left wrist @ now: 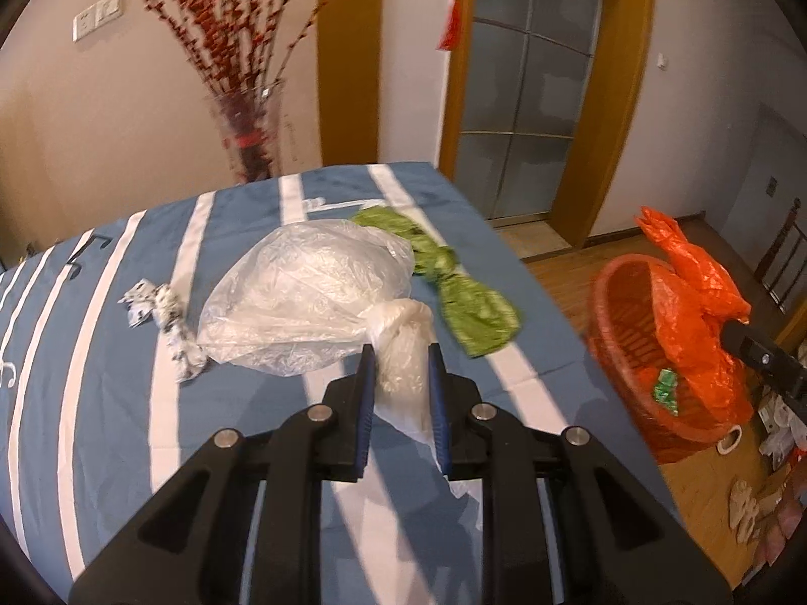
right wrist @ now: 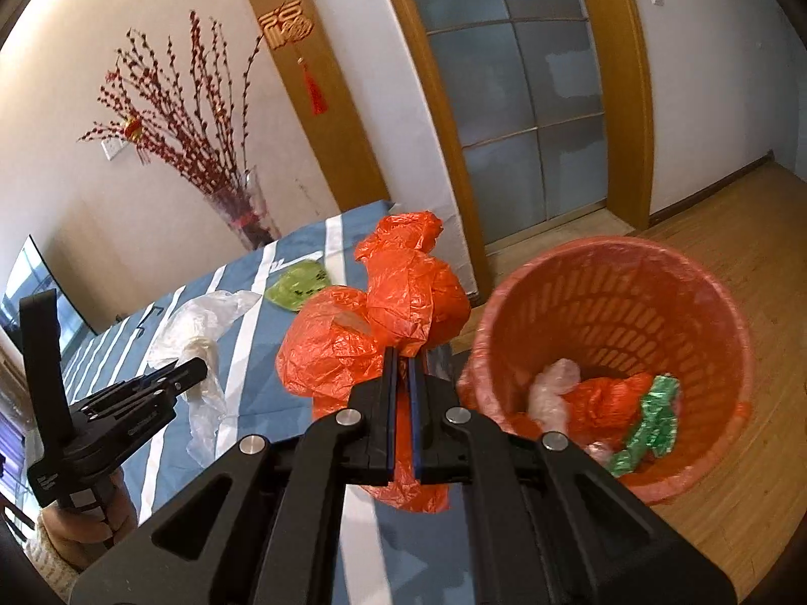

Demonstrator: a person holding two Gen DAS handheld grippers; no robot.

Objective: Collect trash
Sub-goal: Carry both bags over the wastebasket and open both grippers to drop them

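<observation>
Your right gripper (right wrist: 402, 360) is clamped on the crumpled orange plastic bag (right wrist: 383, 302), just beside the red perforated plastic basket (right wrist: 580, 262). Release early and it drops outside. Your left gripper (left wrist: 401, 358) pinches the clear plastic bag's knotted neck (left wrist: 403, 333); thin film may slip.

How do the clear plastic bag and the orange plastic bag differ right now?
The clear plastic bag rests on the striped cloth, pinched at its twisted neck by the left gripper; the orange plastic bag hangs from the right gripper beside the basket. Clear is see-through; orange is opaque. Both are crumpled and gripped.
</observation>
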